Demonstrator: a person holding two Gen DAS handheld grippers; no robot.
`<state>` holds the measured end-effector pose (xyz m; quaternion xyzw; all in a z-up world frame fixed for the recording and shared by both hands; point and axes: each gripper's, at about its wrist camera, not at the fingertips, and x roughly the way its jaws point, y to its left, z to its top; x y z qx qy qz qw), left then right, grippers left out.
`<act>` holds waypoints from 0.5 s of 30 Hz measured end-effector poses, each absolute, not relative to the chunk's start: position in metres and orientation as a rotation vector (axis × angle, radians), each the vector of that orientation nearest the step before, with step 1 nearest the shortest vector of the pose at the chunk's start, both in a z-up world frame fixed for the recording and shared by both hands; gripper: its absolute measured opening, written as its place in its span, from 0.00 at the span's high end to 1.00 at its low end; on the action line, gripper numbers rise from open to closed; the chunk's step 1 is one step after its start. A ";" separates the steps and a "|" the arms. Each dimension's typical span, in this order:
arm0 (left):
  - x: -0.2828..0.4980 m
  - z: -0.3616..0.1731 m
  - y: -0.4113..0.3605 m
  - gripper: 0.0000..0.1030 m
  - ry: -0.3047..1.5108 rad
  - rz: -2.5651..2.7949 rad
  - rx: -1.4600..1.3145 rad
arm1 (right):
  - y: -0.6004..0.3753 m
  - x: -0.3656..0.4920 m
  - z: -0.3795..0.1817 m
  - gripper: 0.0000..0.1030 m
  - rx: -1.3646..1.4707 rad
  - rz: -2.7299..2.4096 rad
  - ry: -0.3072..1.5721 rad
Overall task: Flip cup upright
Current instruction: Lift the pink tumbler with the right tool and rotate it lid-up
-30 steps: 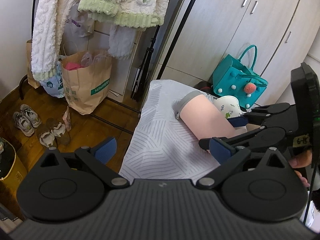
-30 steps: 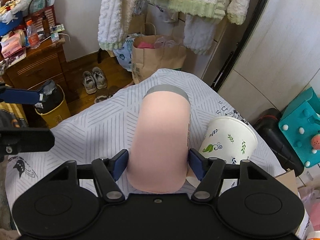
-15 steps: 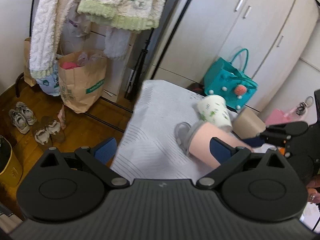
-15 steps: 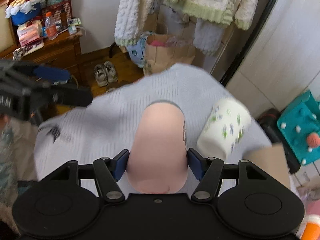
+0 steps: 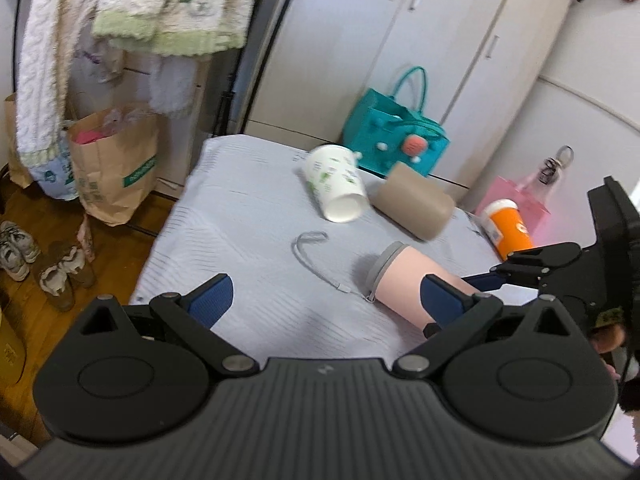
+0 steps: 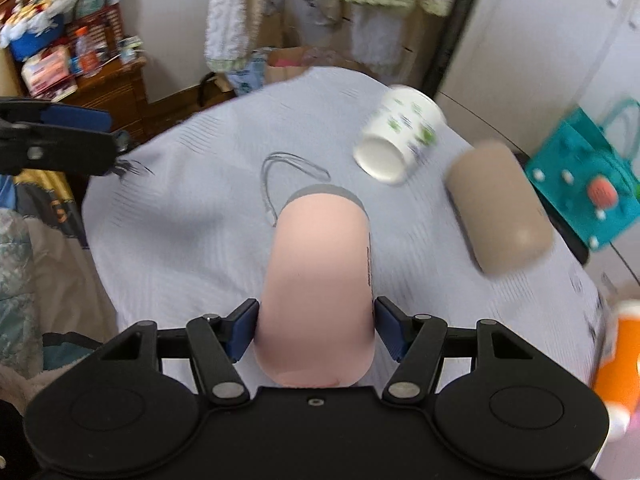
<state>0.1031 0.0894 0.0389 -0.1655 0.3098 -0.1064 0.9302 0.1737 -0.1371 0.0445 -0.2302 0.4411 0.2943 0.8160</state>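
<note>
Right gripper (image 6: 316, 330) is clamped across the base end of the tall pink cylindrical cup (image 6: 320, 272), long axis pointing straight ahead, grey rim farthest. Left gripper (image 5: 320, 300) hangs spread and empty, off to the side.

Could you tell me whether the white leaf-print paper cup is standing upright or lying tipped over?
Tipped over. The white leaf-print paper cup lies on its side on the striped tablecloth, beside the brown cup.

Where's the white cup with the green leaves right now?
The white cup lies on its side at the table's far end, beside the brown cup, beyond the pink cup.
</note>
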 end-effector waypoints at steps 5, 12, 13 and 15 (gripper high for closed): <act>0.094 0.041 0.061 0.02 0.640 -0.278 -0.328 | -0.171 0.162 0.041 0.34 -0.468 0.547 0.948; 0.090 0.039 0.014 0.02 0.680 -0.356 -0.288 | -0.204 0.143 0.033 0.34 -0.419 0.516 0.922; 0.091 0.038 0.008 0.02 0.690 -0.362 -0.284 | -0.208 0.140 0.033 0.34 -0.413 0.526 0.917; 0.093 0.037 -0.002 0.02 0.706 -0.378 -0.279 | -0.213 0.136 0.035 0.34 -0.407 0.549 0.909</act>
